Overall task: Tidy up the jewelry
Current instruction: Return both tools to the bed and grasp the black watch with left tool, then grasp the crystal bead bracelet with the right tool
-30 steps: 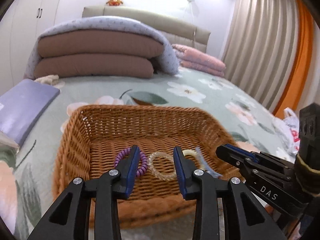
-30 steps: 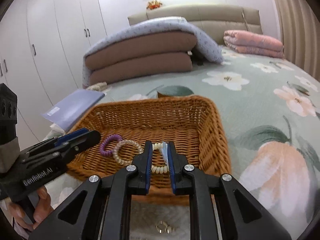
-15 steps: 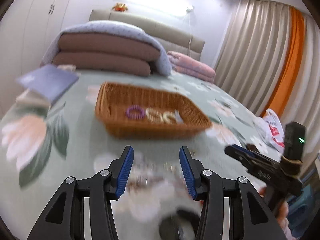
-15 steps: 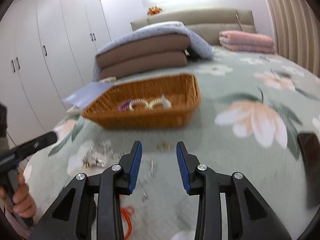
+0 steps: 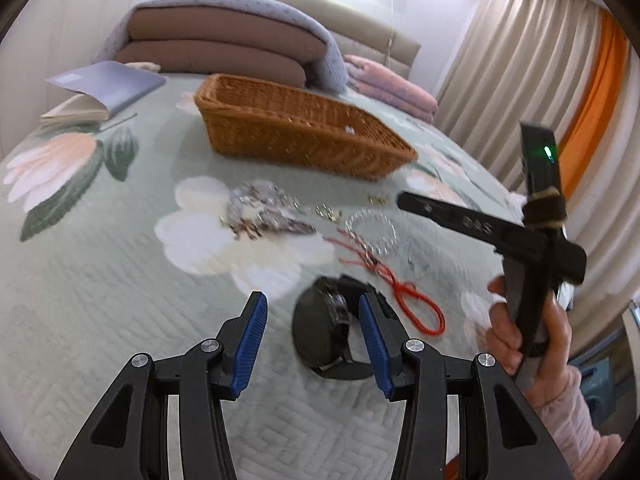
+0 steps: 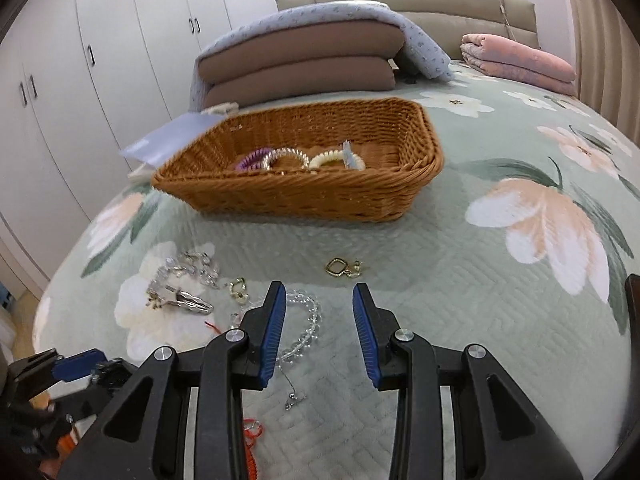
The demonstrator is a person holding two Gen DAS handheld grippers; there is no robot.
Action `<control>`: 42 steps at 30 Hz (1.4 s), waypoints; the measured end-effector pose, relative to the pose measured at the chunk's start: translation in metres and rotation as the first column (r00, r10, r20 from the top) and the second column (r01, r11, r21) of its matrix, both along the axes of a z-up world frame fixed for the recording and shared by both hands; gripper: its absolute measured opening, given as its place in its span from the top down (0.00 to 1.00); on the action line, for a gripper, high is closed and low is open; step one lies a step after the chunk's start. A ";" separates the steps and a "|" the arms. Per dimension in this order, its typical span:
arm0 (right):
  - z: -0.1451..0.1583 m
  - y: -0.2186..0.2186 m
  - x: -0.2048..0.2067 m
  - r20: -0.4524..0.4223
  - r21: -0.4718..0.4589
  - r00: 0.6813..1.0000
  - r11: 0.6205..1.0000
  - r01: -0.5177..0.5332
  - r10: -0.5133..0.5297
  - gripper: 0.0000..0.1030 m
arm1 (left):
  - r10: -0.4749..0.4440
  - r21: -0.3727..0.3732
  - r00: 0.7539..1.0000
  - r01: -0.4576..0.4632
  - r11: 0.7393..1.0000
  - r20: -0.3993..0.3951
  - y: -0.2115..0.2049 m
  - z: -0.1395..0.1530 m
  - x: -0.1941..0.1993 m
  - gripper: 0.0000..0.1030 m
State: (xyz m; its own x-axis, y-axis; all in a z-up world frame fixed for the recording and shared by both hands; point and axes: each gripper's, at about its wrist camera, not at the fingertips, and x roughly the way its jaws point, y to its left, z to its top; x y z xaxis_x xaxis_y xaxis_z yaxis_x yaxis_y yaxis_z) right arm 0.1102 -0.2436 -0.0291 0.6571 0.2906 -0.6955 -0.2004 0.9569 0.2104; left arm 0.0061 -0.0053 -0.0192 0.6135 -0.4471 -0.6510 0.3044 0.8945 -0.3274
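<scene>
A brown wicker basket (image 6: 420,160) stands on the bed and holds a purple bracelet (image 6: 250,159), a clear one (image 6: 286,156) and a cream one (image 6: 334,159). Loose jewelry lies on the quilt in front of it: a silver pile (image 5: 260,210), a clear bead bracelet (image 5: 372,228), a red cord (image 5: 404,294), gold earrings (image 6: 340,268). A black watch (image 5: 332,332) lies just ahead of my open left gripper (image 5: 312,344). My right gripper (image 6: 320,332) is open and empty above the bead bracelet (image 6: 308,320).
Folded brown and blue bedding (image 6: 304,64) and a pink blanket (image 6: 520,60) lie behind the basket (image 5: 296,132). A blue-covered book (image 5: 96,88) lies at the left. White wardrobes (image 6: 80,60) stand at the left, curtains (image 5: 520,80) at the right.
Both grippers have pulled back from the basket toward the near bed edge. The right gripper opened and left its bracelet in the basket. The left gripper now hovers at the black watch.
</scene>
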 end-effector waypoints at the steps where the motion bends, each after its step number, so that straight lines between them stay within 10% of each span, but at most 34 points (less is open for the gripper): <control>1: -0.002 0.001 0.001 -0.007 0.001 1.000 1.000 -0.005 0.005 0.63 | -0.006 0.025 1.000 0.006 1.000 -0.006 -0.005 -0.002 0.000 0.52; 11: -0.017 0.012 0.016 -0.081 -0.095 0.997 0.995 0.002 -0.010 0.66 | -0.009 0.092 0.999 0.012 0.996 -0.033 -0.014 -0.015 0.004 0.70; 18: -0.016 0.033 0.013 -0.056 -0.185 0.998 0.982 -0.039 0.029 0.91 | -0.009 0.107 1.000 0.010 0.994 -0.008 -0.019 -0.016 0.002 0.83; 25: 0.025 0.001 -0.013 0.051 0.088 0.994 0.991 -0.099 0.094 0.91 | 0.002 0.049 1.000 -0.002 0.999 -0.008 -0.009 -0.016 0.004 0.86; 35: 0.025 -0.020 -0.041 0.018 0.011 0.998 0.999 -0.053 0.053 0.91 | 0.005 0.034 1.000 -0.005 0.999 -0.004 -0.007 -0.016 0.003 0.86; 42: 0.013 -0.052 -0.058 -0.008 0.155 0.999 0.987 -0.039 0.040 0.91 | 0.002 0.041 1.000 -0.002 0.999 0.007 -0.007 -0.016 0.003 0.86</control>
